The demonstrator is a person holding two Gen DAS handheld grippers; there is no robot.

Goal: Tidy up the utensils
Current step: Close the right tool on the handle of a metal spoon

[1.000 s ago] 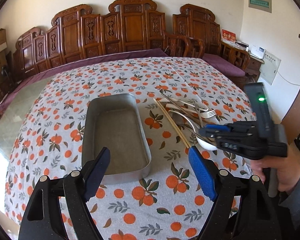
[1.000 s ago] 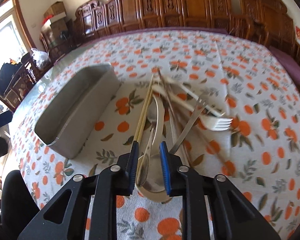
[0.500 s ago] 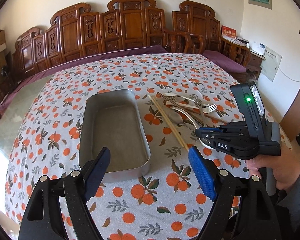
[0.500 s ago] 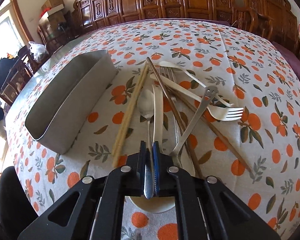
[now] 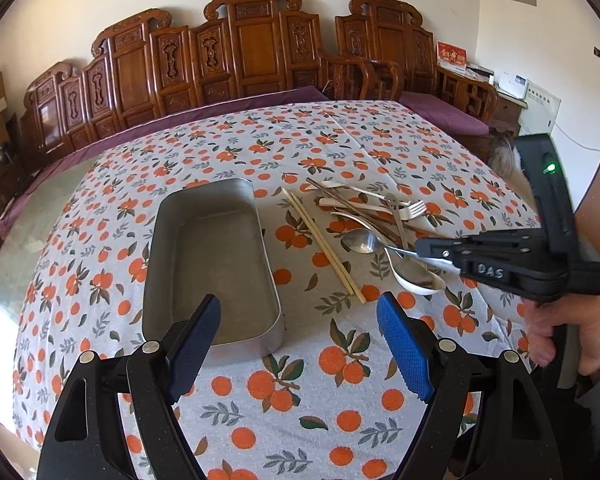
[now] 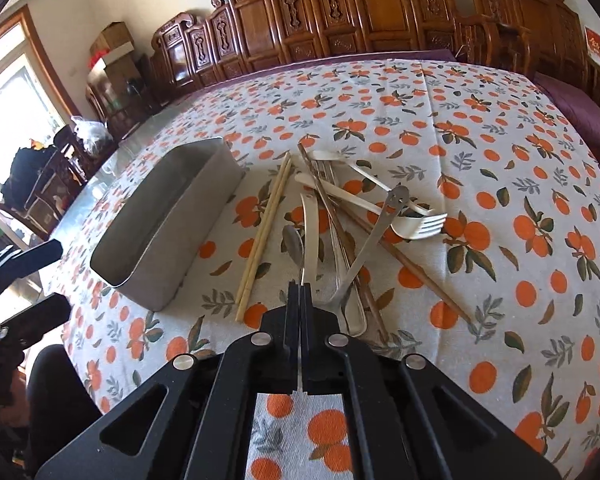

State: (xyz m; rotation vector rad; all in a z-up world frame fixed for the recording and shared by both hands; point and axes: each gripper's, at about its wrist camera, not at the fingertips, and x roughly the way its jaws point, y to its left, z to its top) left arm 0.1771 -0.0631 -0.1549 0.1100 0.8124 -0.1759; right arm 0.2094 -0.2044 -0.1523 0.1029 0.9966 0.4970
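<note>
Now right gripper (image 6: 301, 292) pinches spoon (image 6: 295, 244) handle, just closed; tray (image 6: 168, 224) lies left, long axis parallel; left gripper (image 5: 300, 344) spread.

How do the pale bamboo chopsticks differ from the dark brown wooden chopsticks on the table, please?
The pale bamboo chopsticks are light tan; the dark brown wooden chopsticks are much darker. The pale pair lie side by side, clear of the pile, nearer the grey metal tray; the dark pair are splayed apart and tangled among the forks and spoons. Both pairs lie flat on the orange-print tablecloth.
</note>
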